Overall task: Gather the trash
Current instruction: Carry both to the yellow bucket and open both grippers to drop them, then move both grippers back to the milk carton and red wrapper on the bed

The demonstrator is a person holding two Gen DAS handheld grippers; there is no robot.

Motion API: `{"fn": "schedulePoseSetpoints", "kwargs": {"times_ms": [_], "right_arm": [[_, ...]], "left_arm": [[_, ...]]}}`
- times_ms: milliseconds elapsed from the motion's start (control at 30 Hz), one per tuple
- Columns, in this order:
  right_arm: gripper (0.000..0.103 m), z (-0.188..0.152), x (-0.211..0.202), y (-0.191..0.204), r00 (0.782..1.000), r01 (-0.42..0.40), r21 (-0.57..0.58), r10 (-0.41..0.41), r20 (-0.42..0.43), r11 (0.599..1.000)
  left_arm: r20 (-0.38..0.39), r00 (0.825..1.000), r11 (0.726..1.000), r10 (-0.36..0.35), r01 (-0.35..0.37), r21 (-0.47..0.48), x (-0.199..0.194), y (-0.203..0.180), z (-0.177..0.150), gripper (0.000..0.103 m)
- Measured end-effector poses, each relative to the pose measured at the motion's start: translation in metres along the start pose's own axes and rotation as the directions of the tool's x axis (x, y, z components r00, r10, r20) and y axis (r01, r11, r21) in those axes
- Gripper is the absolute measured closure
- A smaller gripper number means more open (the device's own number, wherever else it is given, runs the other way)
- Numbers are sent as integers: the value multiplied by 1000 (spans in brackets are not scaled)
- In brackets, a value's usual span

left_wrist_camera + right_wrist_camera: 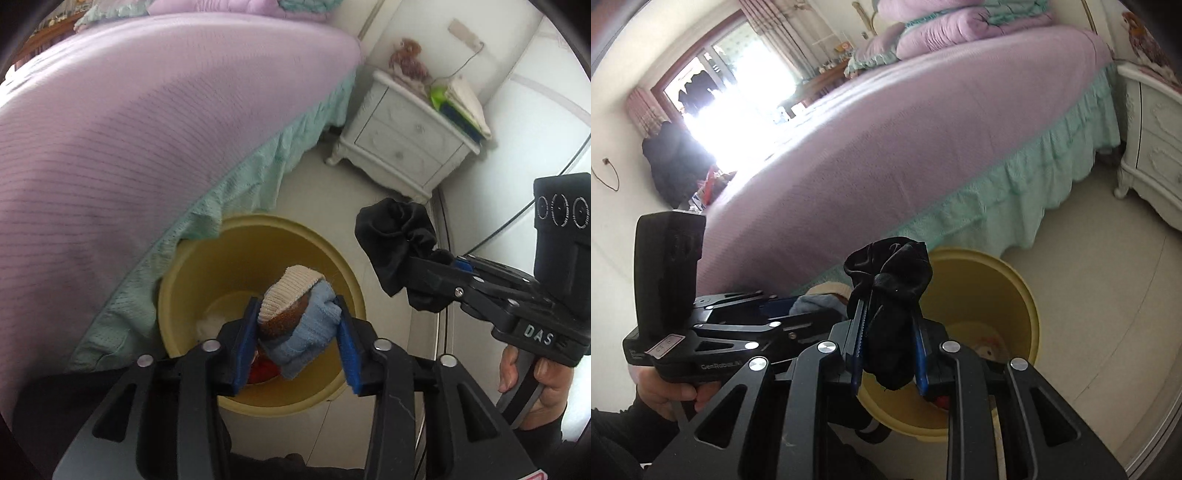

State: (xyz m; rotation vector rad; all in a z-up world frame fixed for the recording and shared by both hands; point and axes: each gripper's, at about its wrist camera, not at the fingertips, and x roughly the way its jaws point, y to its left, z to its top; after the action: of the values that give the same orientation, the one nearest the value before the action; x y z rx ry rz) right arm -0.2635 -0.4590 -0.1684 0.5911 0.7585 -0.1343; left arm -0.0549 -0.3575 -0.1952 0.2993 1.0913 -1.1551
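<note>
A rolled bundle of socks [295,325], cream, brown and light blue, sits between the blue pads of my left gripper [295,301], which is shut on it. The bundle hangs right over the mouth of a yellow bin [295,229] that stands on the floor against the bed. A crumpled black sock [886,295] is clamped in my right gripper [886,306], just at the bin's near rim [1015,273]. From the left wrist view, the right gripper [439,260] and its black sock [395,240] hover to the right of the bin. Something red [262,369] and something white lie at the bin's bottom.
A bed with a purple cover [147,129] and a mint frilled skirt [1015,192] borders the bin. A white nightstand [399,140] with books and a plush toy stands further off. Pale floor [1089,314] lies right of the bin. A person's hands grip both handles.
</note>
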Motion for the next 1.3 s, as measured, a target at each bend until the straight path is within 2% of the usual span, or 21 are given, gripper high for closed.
{"fn": "schedulePoseSetpoints", "kwargs": {"times_ms": [33,100,267,467,533,567,600,633,700,833,967,1000,1033,1100,1300], "right_arm": [[82,-1,0,-2,1000,3,1,-3,-4,1000],[82,-3,3,-6,1000,8,14,-8,-10,1000],[82,-6,10,-14,999,8,33,-6,-40,999],[81,-5,20,-12,998,40,4,-40,-53,999],[73,-4,25,-10,997,54,-11,-55,-63,998],[66,-5,27,-9,995,71,-23,-72,-70,997],[48,-4,29,-7,993,88,-29,-90,-71,996],[38,-4,30,-7,992,102,-35,-105,-71,994],[38,-4,30,-10,992,106,-20,-107,-70,994],[38,-3,26,-20,996,60,42,-57,-63,997],[38,-2,22,-20,996,64,45,-61,-61,997],[37,-2,22,-19,996,61,48,-58,-62,997],[30,-2,22,-19,997,56,51,-53,-61,997],[24,-1,22,-16,997,44,50,-41,-57,998],[21,4,19,-4,998,54,17,-53,-33,998]], "left_arm": [[-5,1000,1000,0,0,-6,3,3,-1,36],[-1,1000,1000,26,-26,-13,6,6,2,13],[-7,1000,999,31,-31,-13,6,15,3,12],[-26,1000,997,8,-10,-72,5,27,0,11],[-23,1000,995,4,-7,-95,5,31,-1,10],[-20,1000,994,5,-7,-108,5,33,-1,10],[-18,1000,993,4,-7,-116,5,34,0,9],[-18,1000,992,0,-2,-122,5,35,0,9],[-15,1000,992,-5,3,-125,4,36,0,9],[-12,1000,993,-11,10,-122,4,36,-1,9],[-9,1000,993,-14,13,-121,3,36,-1,9],[-9,1000,993,-14,13,-121,3,36,-1,9],[-7,1000,993,-18,17,-120,3,36,-1,9],[0,1000,992,-26,26,-122,2,36,0,9],[50,998,990,-33,40,-136,-13,39,0,9]]}}
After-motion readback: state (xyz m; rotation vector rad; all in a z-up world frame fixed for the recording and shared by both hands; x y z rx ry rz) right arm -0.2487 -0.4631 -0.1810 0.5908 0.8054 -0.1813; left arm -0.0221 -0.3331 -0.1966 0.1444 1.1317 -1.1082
